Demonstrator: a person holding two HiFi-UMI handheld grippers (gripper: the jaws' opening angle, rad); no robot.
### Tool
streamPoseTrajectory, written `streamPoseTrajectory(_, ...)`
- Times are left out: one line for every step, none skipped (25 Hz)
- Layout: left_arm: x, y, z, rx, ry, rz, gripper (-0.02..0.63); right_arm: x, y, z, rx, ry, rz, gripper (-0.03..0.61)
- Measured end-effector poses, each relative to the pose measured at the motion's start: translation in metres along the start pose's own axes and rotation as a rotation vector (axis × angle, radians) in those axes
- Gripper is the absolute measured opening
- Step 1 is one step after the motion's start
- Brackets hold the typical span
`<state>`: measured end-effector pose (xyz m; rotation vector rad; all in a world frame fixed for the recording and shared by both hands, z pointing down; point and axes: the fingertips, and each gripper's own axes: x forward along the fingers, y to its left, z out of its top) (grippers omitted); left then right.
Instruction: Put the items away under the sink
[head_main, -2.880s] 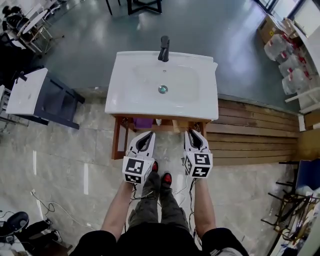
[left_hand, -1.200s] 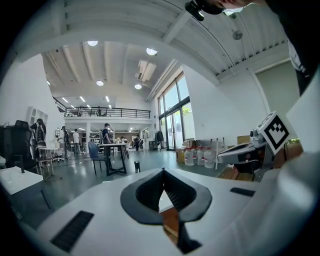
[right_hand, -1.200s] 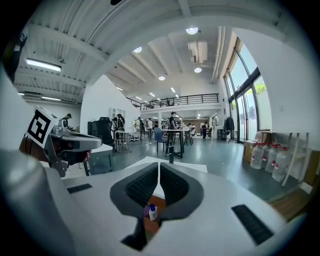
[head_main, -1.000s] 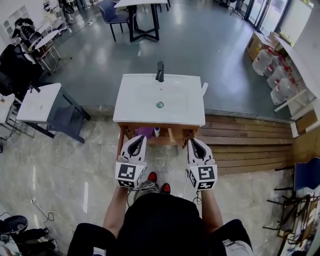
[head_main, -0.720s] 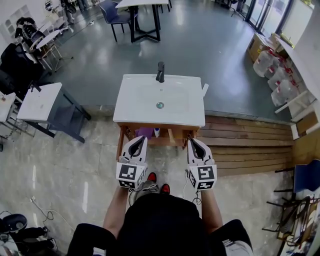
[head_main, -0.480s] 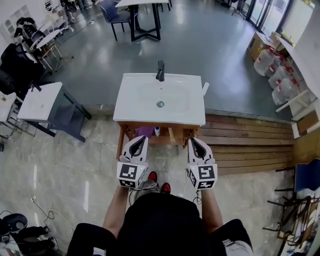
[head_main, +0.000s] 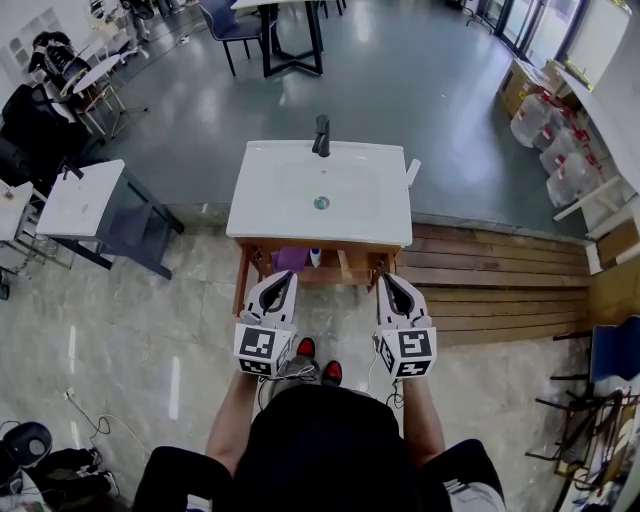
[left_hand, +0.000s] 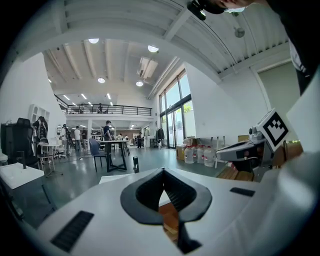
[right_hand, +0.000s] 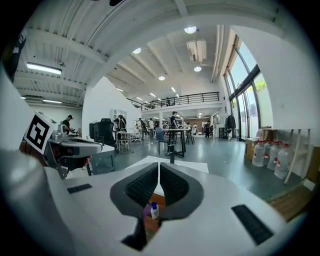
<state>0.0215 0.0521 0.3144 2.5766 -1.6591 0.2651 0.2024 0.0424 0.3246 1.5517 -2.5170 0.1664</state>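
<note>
Jaws of left gripper (head_main: 283, 277) and right gripper (head_main: 386, 279) stand closed and empty. White bottle (head_main: 314, 258) and purple item (head_main: 290, 260) sit under the sink (head_main: 252, 205). Stowing appears complete; nothing visible awaits pickup.

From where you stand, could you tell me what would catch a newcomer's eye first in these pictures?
The white sink on its wooden stand is placed mid-floor, a black faucet at its far edge. Just in front of it the left claw and right claw are held side by side, both shut and empty. A purple item and a small bottle sit on the shelf beneath.
</note>
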Motion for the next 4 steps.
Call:
streamPoseTrajectory(0.0000, -0.0006, -0.0002, 0.000, 0.000, 0.001, 0.006, -0.0003, -0.0001, 0.0000, 0.001, -0.001, 0.001, 0.037)
streamPoseTrajectory(0.0001, -0.0010, -0.0004, -0.001, -0.001, 0.001, 0.006, -0.0005, -0.0001, 0.0000, 0.001, -0.003, 0.002, 0.037)
streamPoseTrajectory(0.0003, -0.0014, -0.0005, -0.001, -0.002, 0.002, 0.006, -0.0005, -0.0001, 0.0000, 0.000, -0.003, 0.002, 0.037)
streamPoseTrajectory(0.0005, -0.0017, -0.0006, -0.001, -0.002, 0.002, 0.006, -0.0006, -0.0001, -0.0001, -0.001, -0.004, 0.003, 0.037)
